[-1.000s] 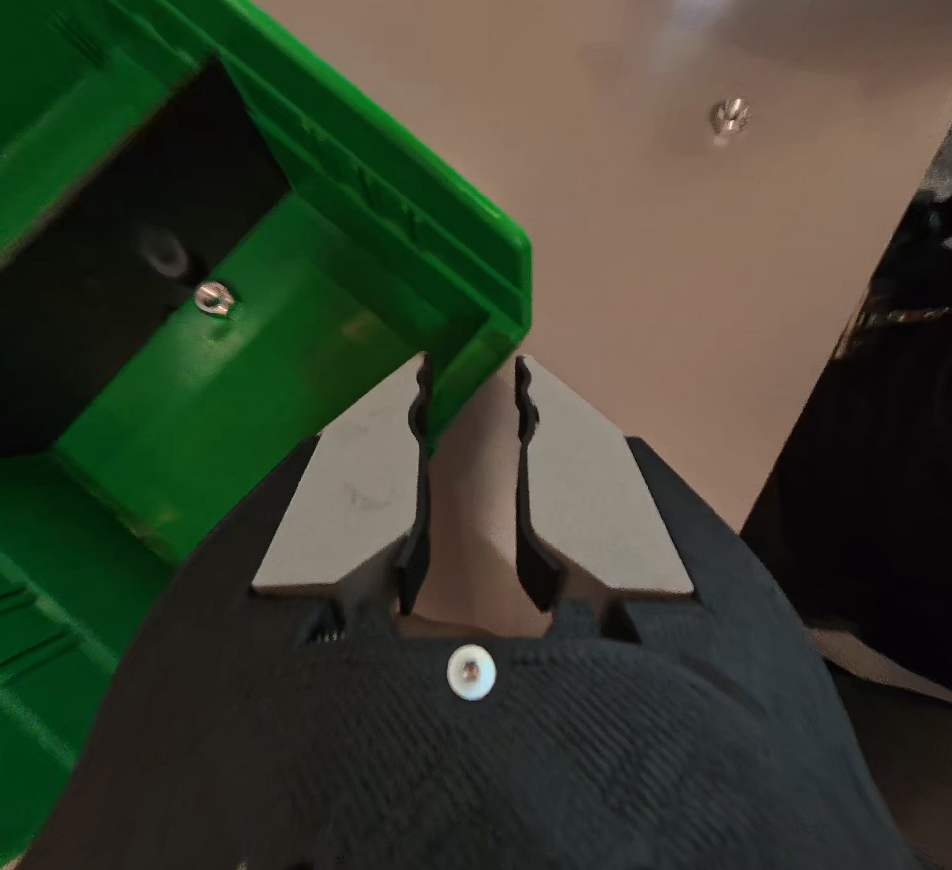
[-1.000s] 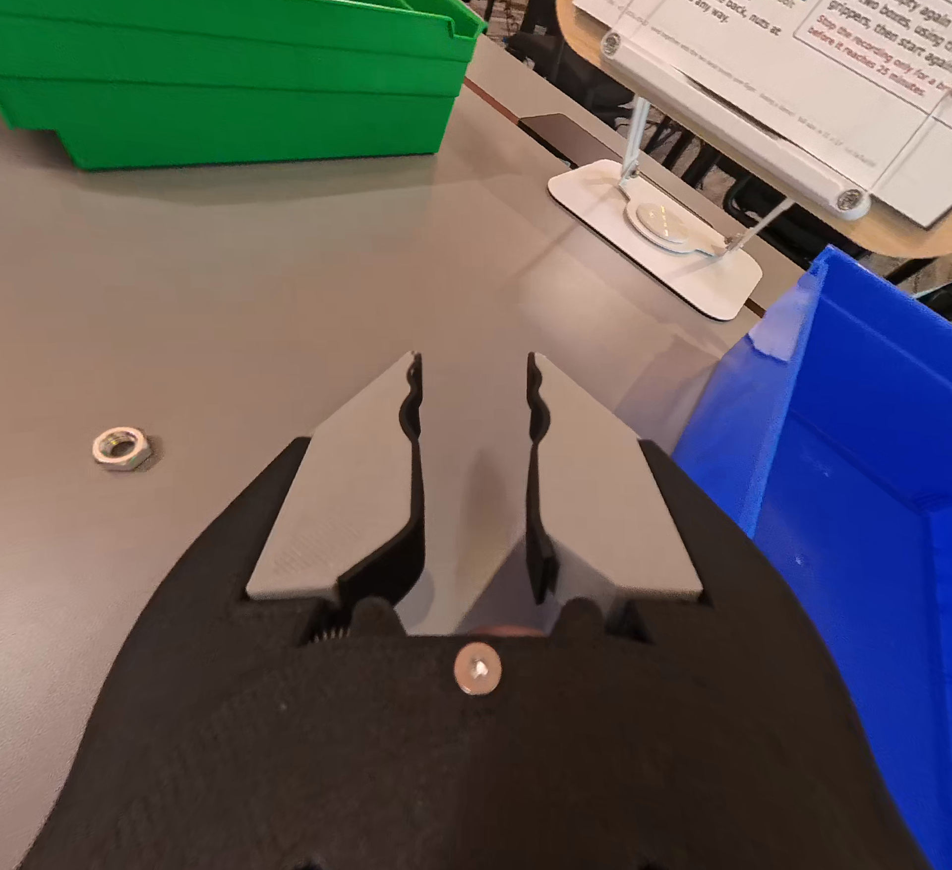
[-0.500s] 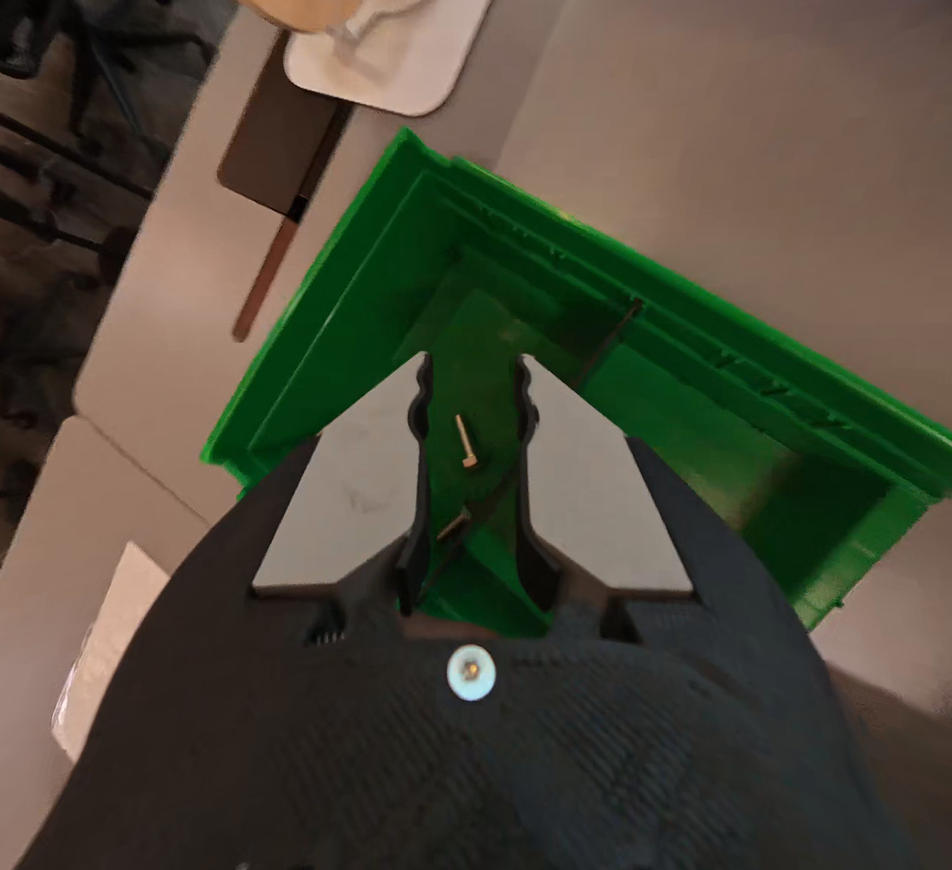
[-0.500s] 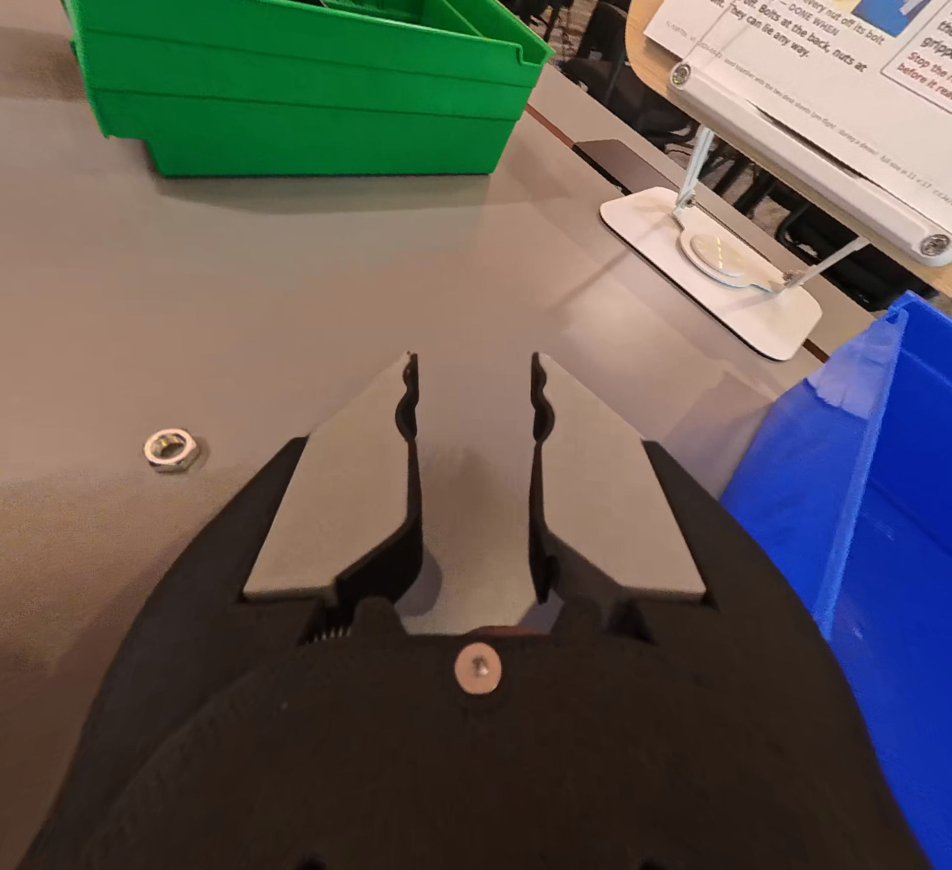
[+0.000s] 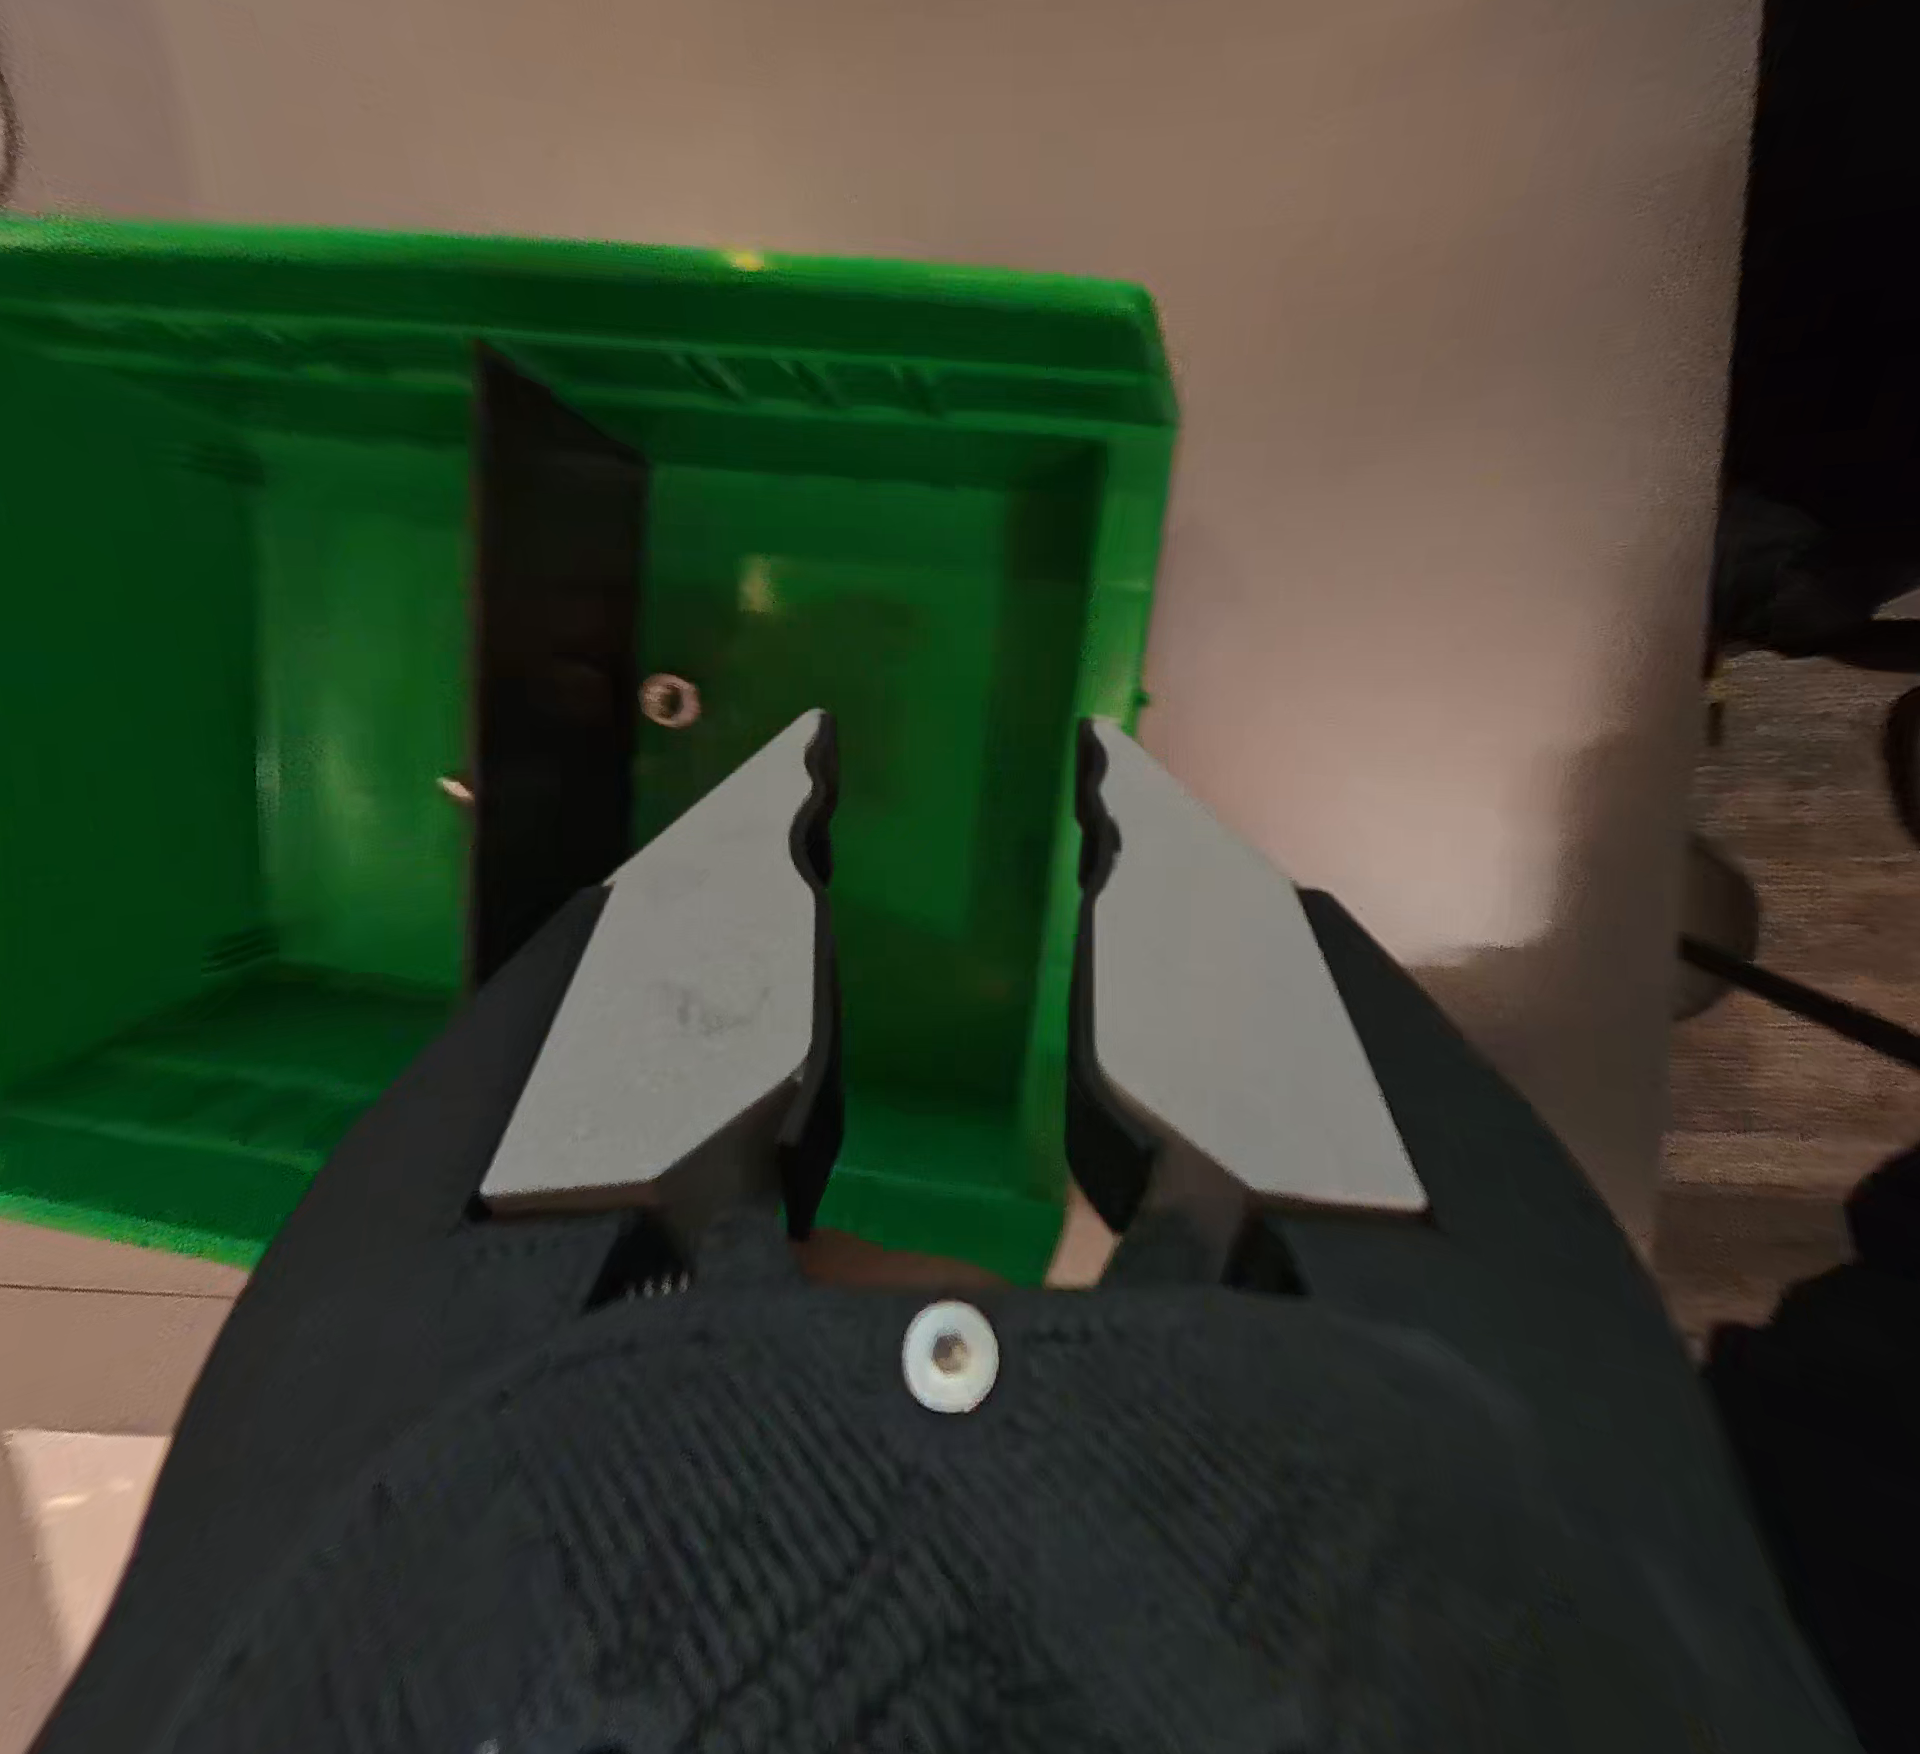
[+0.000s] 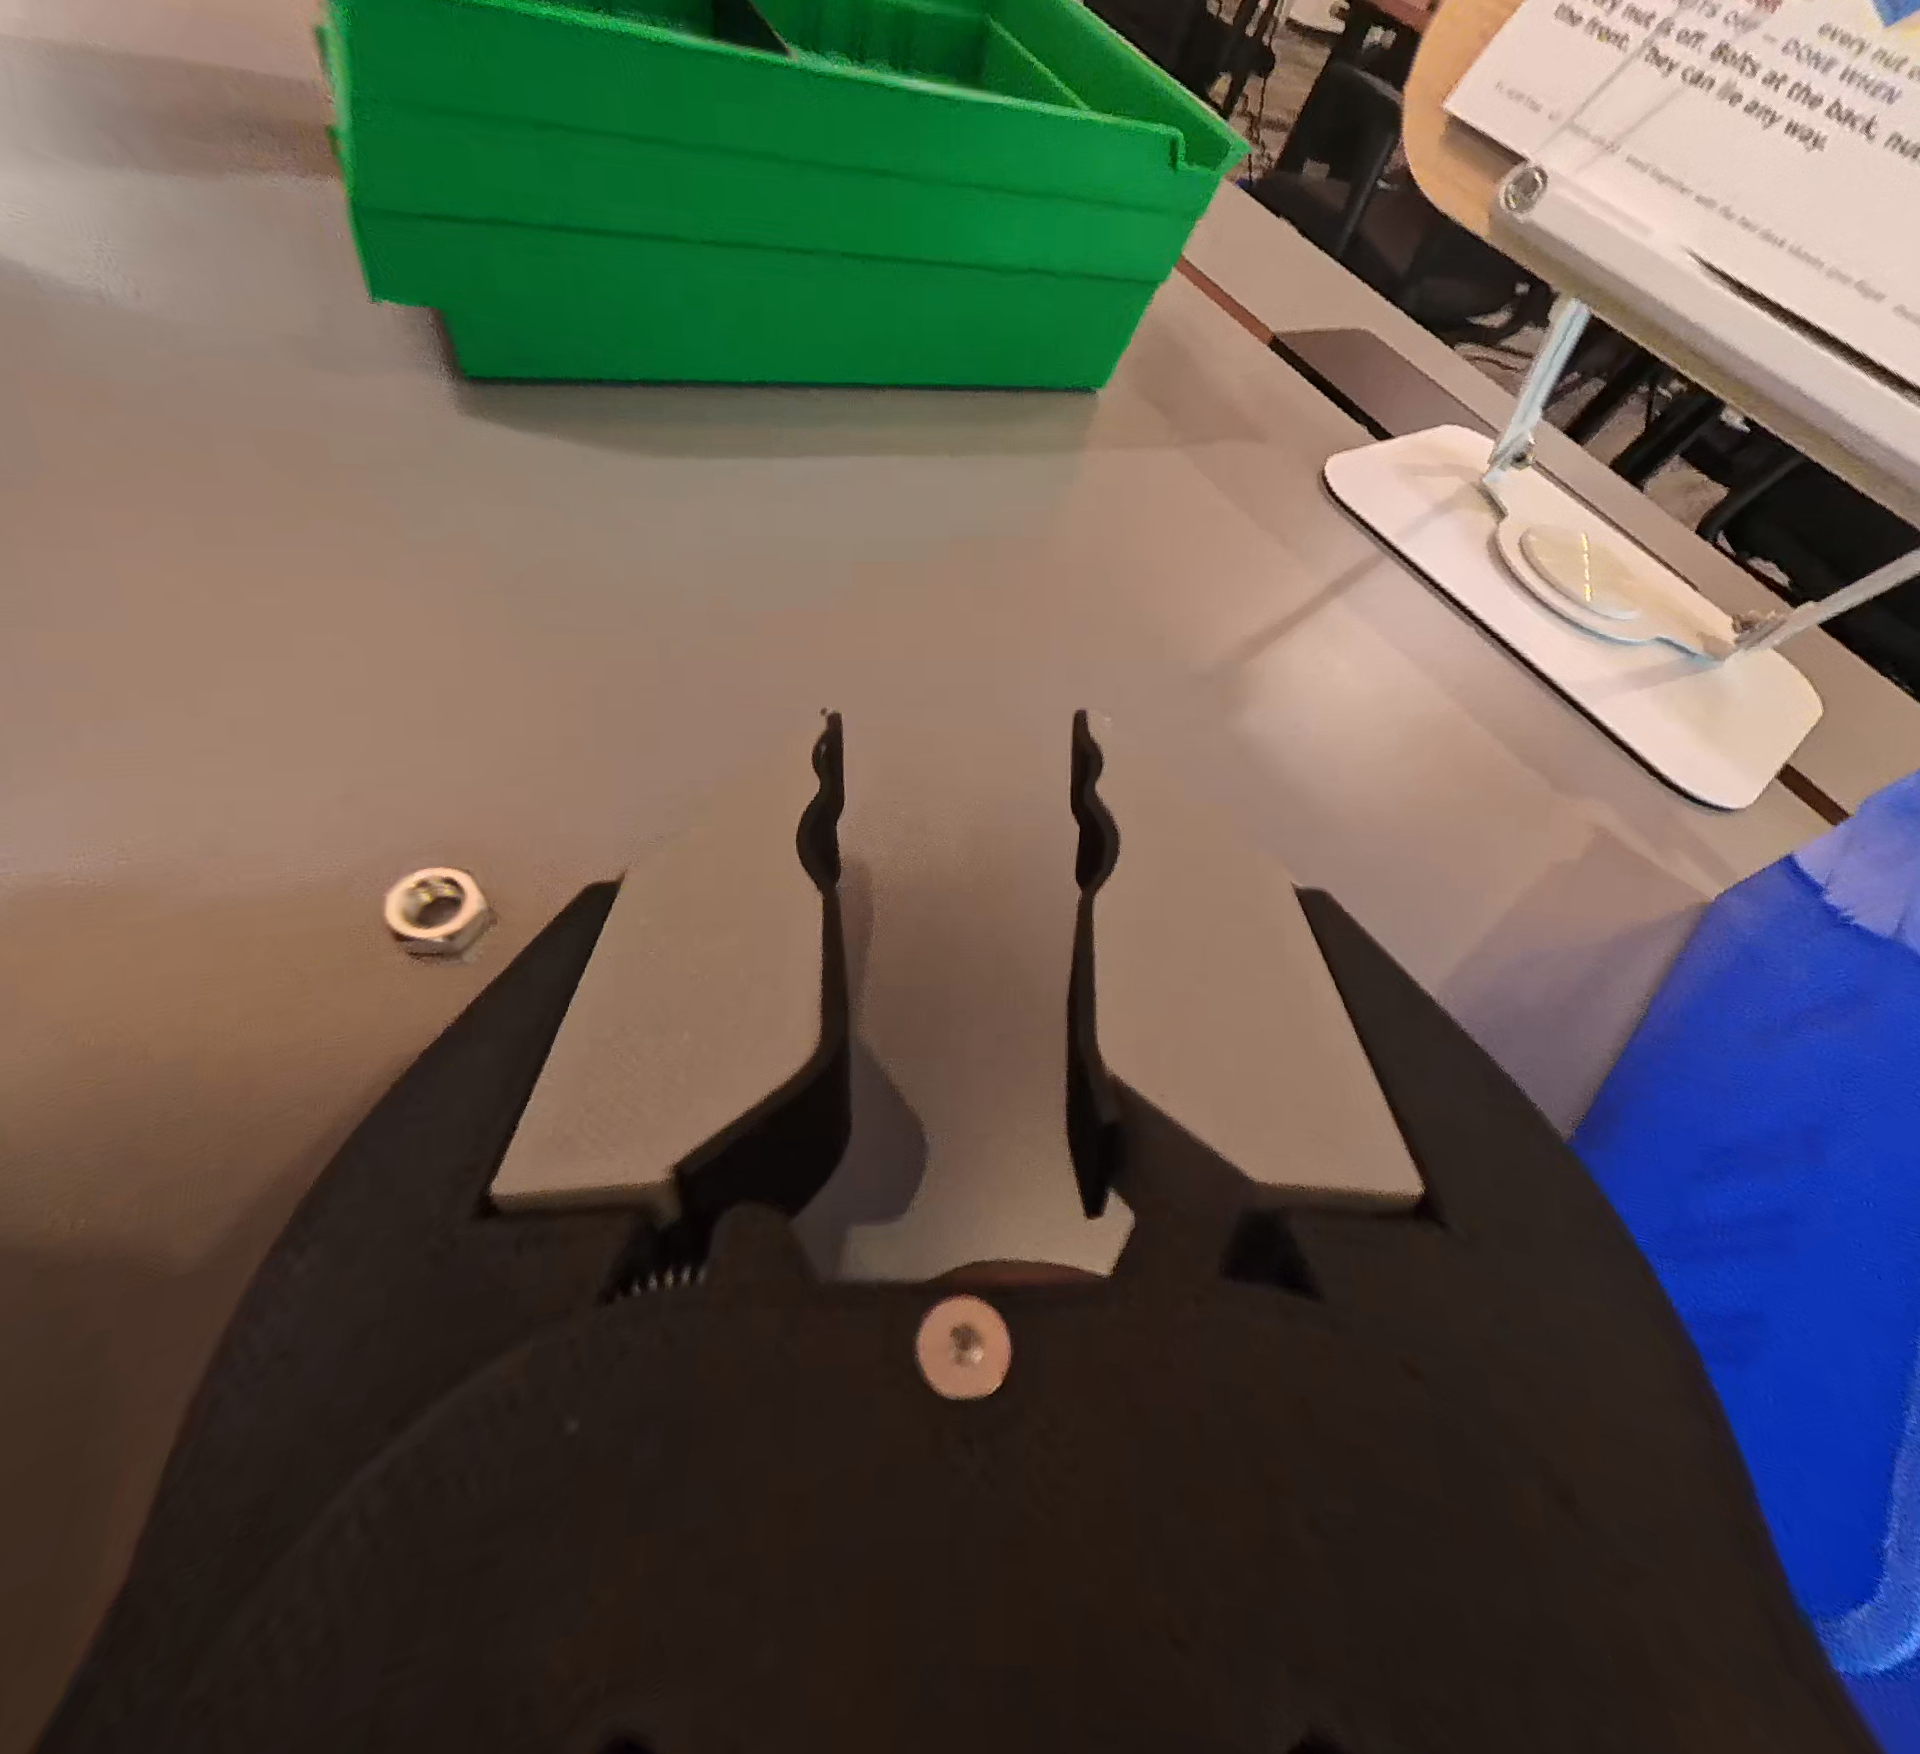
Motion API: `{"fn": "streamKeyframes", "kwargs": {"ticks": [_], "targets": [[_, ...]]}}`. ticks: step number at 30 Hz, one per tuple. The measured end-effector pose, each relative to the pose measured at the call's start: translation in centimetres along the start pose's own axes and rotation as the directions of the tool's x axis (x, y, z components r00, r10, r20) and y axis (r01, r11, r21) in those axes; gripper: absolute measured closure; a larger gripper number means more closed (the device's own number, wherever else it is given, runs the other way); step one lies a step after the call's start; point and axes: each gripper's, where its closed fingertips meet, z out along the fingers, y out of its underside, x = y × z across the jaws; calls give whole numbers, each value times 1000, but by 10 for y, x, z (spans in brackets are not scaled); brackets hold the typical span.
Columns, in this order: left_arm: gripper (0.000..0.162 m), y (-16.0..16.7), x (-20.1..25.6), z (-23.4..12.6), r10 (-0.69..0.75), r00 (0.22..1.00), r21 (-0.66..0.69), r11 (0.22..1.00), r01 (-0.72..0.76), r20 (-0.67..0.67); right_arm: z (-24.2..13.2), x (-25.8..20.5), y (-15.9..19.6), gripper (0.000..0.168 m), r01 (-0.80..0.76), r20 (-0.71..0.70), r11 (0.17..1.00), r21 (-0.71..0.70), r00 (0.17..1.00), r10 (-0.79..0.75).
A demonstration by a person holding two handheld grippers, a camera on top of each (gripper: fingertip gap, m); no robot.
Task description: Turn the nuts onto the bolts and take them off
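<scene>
L claw (image 5: 951, 738) hangs above the green bin (image 5: 1122, 499), jaws spread w/ a clear gap, nothing between them. Below, in the compartment right of the black divider (image 5: 551, 665), one nut (image 5: 668, 698) lies on the bin floor just beside the divider. On the other side of the divider a small metal piece (image 5: 454, 788) pokes out, prob a bolt but too blurred to tell

R claw (image 6: 951, 738) low over the grey tabletop (image 6: 727, 582), jaws likewise apart & empty. A second nut (image 6: 437, 910) lies flat on the tabletop near the claw's left finger, not touching. Blue bin (image 6: 1766, 1133) at right, white stand base (image 6: 1590, 624) w/ instruction sheet (image 6: 1714, 42) beyond, green bin farther back w/ L claw's tips above it
</scene>
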Motion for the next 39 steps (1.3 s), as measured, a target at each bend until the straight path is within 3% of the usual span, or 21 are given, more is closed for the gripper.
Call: {"fn": "streamKeyframes", "kwargs": {"ticks": [3, 7, 8, 12, 20, 29, 35, 39], "targets": [[105, 32, 27, 25, -126, 992, -117, 986, 122, -31, -3, -20, -13, 128, -54, 104, 997, 61, 993, 48], [126, 73, 39, 64, -154, 988, -360, 921, 149, 15, -5, -40, -20, 129, -100, 197, 992, 83, 977, 82], [137, 71, 34, 64, -95, 995, -367, 925, 98, 27, -6, -42, -21, 130, -101, 202, 991, 88, 976, 81], [140, 64, 41, 58, -66, 995, -387, 921, 35, -68, -11, -47, -30, 130, -96, 195, 988, 123, 978, 71], [140, 35, 47, -13, -204, 951, -394, 914, 99, -232, -19, -48, -31, 132, -95, 180, 986, 138, 981, 69], [142, 43, 65, -5, -169, 944, -468, 884, 18, -283, -17, -49, -28, 132, -65, 161, 991, 121, 986, 45], [142, 7, 64, -42, -242, 889, -365, 926, 93, -389, -10, -50, -23, 132, -89, 181, 992, 87, 981, 72], [142, 9, 66, -41, -246, 884, -416, 907, 66, -397, -14, -47, -26, 132, -61, 153, 993, 106, 987, 44]]}}
